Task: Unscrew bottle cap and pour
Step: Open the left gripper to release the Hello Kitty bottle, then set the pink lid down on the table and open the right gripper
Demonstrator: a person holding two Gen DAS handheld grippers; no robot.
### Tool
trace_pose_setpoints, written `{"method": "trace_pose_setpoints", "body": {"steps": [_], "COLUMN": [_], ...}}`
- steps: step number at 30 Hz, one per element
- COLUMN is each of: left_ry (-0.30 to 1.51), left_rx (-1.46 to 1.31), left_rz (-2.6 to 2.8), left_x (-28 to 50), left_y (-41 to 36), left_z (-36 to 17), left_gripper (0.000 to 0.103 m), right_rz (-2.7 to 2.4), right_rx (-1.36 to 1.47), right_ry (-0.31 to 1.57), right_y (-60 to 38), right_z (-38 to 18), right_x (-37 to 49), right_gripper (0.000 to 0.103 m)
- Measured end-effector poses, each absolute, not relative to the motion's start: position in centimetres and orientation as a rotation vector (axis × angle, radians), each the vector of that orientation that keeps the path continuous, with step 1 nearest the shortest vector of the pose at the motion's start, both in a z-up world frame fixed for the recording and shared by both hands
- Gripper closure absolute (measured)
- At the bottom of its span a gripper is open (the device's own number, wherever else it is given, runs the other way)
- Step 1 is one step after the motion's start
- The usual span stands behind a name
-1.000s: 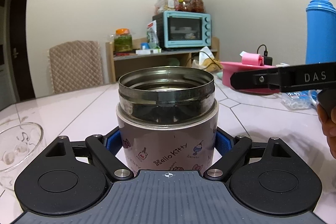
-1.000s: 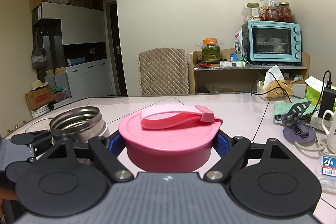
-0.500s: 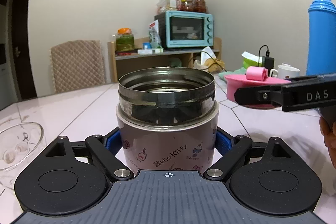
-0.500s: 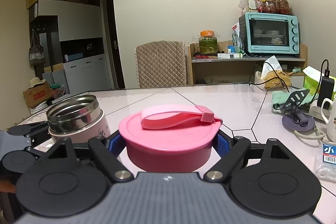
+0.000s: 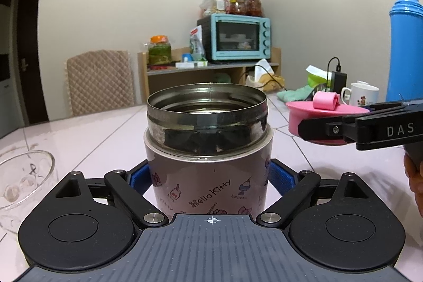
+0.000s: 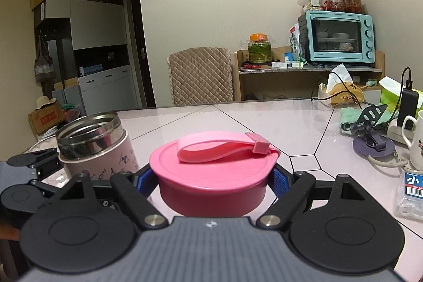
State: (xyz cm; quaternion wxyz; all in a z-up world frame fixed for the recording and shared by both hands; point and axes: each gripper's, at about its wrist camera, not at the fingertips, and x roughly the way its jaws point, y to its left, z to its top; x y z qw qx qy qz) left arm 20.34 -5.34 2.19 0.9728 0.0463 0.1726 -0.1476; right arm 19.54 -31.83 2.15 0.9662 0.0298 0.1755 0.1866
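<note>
With its lid removed, the cylindrical pink food jar [image 5: 208, 176], printed with cartoon figures, stands on the glossy tiled table [image 5: 79, 134] between the blue ribbed pads of the left gripper [image 5: 208, 179]; these jaws have just been opening and now sit slightly clear of the jar wall. Its threaded steel neck is exposed. The right gripper [image 6: 211, 181] is clamped on the round pink plastic lid [image 6: 211, 171] with 1 flexible loop strap. A clear glass bowl [image 5: 23, 179] sits left; a teal toaster oven [image 5: 238, 37] stands beyond.
</note>
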Motion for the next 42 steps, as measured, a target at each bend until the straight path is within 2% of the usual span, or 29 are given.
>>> {"method": "trace_pose_setpoints", "body": {"steps": [5,42], "left_ry": [0.340,0.385], "left_rx": [0.107,0.138], "left_rz": [-0.298,-0.274], "left_x": [20.05,19.56], "left_y": [-5.49,-5.19], "left_z": [2.18,2.05], "left_gripper": [0.000,0.000], "right_rz": [0.376,0.355], "right_rx": [0.060,0.035], "right_ry": [0.358,0.406], "right_y": [-31.82,-30.89], "right_z": [2.00,1.71], "right_x": [19.60,19.38], "right_gripper": [0.018,0.018]}}
